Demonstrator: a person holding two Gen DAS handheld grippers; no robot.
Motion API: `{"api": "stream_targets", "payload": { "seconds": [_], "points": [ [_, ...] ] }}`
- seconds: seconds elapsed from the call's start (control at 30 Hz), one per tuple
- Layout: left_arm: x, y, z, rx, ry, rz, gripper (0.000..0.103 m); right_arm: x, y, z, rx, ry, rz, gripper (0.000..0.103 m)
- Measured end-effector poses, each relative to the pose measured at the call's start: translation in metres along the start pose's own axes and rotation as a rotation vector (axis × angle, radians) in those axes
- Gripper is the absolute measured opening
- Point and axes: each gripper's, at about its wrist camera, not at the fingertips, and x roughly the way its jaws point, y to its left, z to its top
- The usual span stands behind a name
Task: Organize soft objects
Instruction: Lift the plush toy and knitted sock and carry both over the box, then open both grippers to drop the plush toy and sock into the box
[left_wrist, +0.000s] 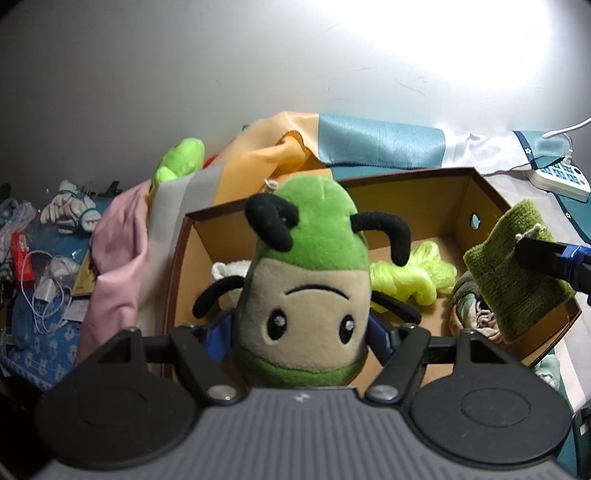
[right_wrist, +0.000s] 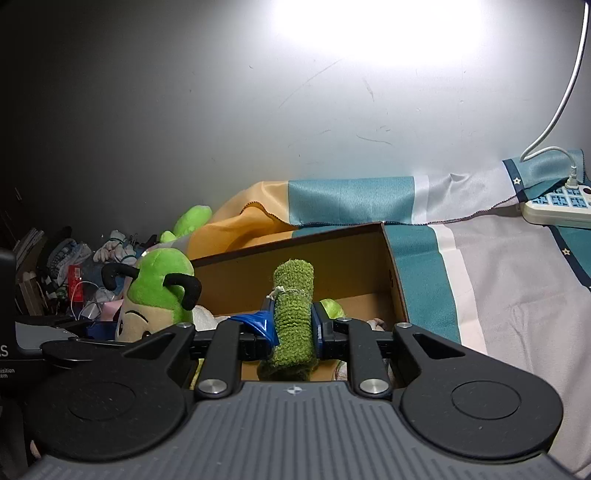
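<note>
My left gripper (left_wrist: 301, 328) is shut on a green and cream plush toy (left_wrist: 306, 280) with black antennae, held upside down over the near edge of an open cardboard box (left_wrist: 413, 192). The toy also shows in the right wrist view (right_wrist: 155, 291). My right gripper (right_wrist: 293, 326) is shut on a folded green knitted cloth (right_wrist: 293, 317), held above the box (right_wrist: 332, 266); the cloth also shows in the left wrist view (left_wrist: 517, 269). Inside the box lie a yellow-green fabric bundle (left_wrist: 417, 275), a white soft item (left_wrist: 231, 271) and a patterned cloth (left_wrist: 472, 310).
Draped orange, teal, grey and pink fabric (left_wrist: 288, 147) lies behind and left of the box, with another green plush (left_wrist: 181, 158) on it. A white power strip (right_wrist: 557, 206) with cable sits at the right. Gloves, cables and clutter (left_wrist: 48, 236) fill the far left.
</note>
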Motion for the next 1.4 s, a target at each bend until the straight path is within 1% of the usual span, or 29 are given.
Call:
{"api": "stream_targets", "payload": {
  "seconds": [0.2, 0.3, 0.37, 0.5, 0.63, 0.83, 1.13, 1.4],
  "points": [
    [0.029, -0.002, -0.009, -0.002, 0.072, -0.022, 0.073, 0.029, -0.001, -0.009, -0.016, 0.080, -0.016, 0.001],
    [0.035, -0.004, -0.011, 0.004, 0.079, -0.025, 0.075, 0.039, -0.001, -0.012, -0.020, 0.107, -0.031, 0.003],
    [0.037, -0.005, -0.011, 0.009, 0.081, -0.030, 0.077, 0.044, -0.001, -0.013, -0.017, 0.121, -0.040, 0.008],
    [0.042, -0.005, -0.013, 0.005, 0.099, -0.047, 0.081, 0.050, -0.006, -0.014, -0.011, 0.136, -0.060, 0.008],
    [0.046, -0.002, -0.018, -0.020, 0.135, -0.065, 0.081, 0.048, -0.011, -0.014, 0.021, 0.131, -0.069, 0.007],
    [0.030, 0.000, -0.021, -0.030, 0.107, -0.070, 0.084, 0.035, -0.011, -0.012, 0.050, 0.106, -0.064, 0.008],
    [-0.003, 0.005, -0.024, -0.045, 0.057, -0.042, 0.085, 0.011, 0.001, -0.015, 0.049, 0.079, -0.035, 0.008],
    [-0.033, 0.009, -0.034, -0.051, 0.021, -0.024, 0.086, -0.012, 0.013, -0.021, 0.041, 0.058, -0.010, 0.009]
  ]
}}
